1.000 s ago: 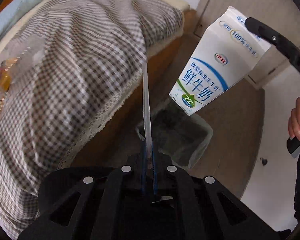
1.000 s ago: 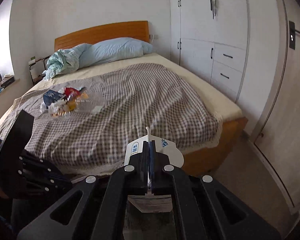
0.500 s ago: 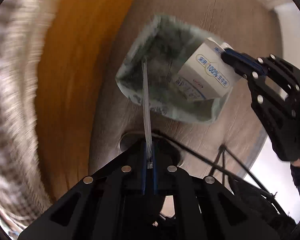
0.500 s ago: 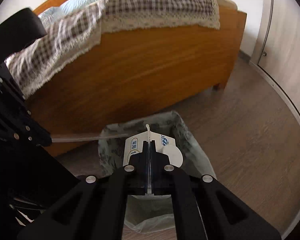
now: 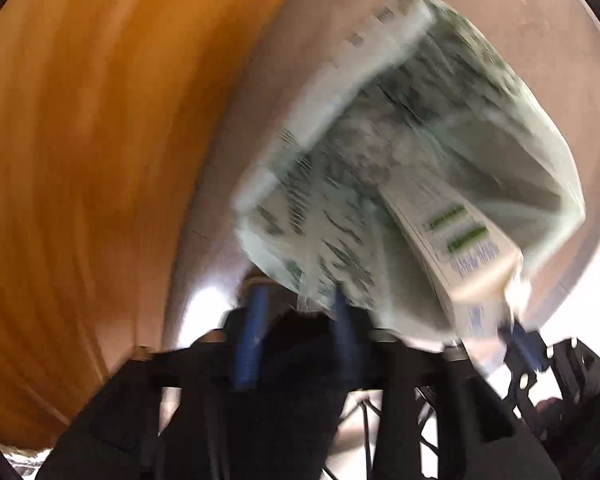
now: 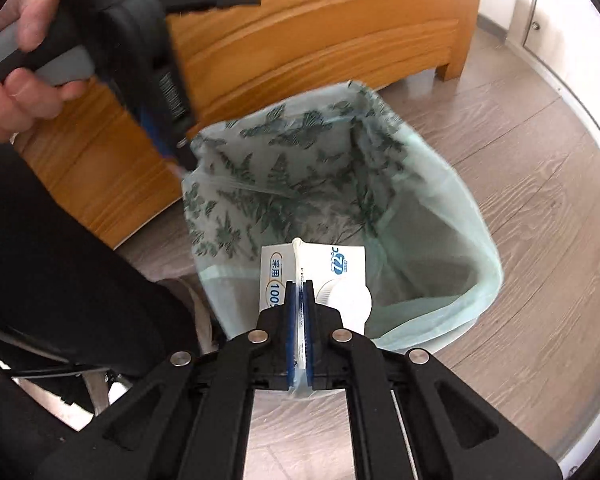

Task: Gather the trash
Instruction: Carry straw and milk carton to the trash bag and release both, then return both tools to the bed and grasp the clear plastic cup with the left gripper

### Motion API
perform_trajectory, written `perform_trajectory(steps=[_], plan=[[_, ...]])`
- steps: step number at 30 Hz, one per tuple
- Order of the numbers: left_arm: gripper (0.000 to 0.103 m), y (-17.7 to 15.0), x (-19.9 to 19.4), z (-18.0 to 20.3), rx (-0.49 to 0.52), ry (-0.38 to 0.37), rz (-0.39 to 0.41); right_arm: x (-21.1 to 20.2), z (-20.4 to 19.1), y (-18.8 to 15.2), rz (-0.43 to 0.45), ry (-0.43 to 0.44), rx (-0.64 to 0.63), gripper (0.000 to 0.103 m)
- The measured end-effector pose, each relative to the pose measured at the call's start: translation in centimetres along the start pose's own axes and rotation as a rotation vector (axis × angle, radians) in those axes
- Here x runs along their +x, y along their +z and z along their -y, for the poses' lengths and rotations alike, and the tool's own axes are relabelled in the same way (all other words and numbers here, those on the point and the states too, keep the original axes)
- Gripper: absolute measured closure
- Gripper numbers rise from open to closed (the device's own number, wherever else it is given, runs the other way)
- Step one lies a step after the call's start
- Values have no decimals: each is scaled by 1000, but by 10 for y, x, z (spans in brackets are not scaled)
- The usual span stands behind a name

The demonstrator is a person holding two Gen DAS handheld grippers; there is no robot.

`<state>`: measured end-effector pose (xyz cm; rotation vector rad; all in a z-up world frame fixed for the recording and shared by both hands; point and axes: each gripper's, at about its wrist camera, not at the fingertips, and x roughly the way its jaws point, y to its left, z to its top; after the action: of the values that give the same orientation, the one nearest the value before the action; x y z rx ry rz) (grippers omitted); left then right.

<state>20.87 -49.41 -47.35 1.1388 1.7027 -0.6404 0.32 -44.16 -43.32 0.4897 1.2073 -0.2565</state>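
My right tool is clamped on the top ridge of the milk carton, its blue pads pinching the fold; these jaws have just eased a little, yet the seam is still between them. The carton hangs inside the near rim of the bin, its lower part hidden below the tool. The bin is lined with a pale green bag printed with dark leaves, standing on the wood floor just in front of the bed's orange footboard. Apart from the carton I can make out nothing else in the bag; its bottom is shadowed. Farther left, my left tool stands at the bag's far-left rim, jaws parted, having just been opening; a clear straw-like strip lies across the bag's mouth beside its tip. That tool's own view is badly blurred. My left hand grips its handle
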Motion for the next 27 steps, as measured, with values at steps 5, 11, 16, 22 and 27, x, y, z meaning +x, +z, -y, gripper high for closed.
perform_trajectory(steps=[5,11,16,22,27], plan=[[49,0,-11,5,41,162,89,1,-11,-2,-48,-26,-33,84],[42,-13,-39,9,64,116,160,-35,-9,-3,29,-23,6,60],[41,-29,-68,14,61,64,232,-69,0,9,92,-45,29,60],[41,-63,-109,9,47,-13,362,-102,-2,33,145,-86,1,58],[41,-99,-157,-18,-12,-78,522,-140,-17,63,221,-124,-39,58]])
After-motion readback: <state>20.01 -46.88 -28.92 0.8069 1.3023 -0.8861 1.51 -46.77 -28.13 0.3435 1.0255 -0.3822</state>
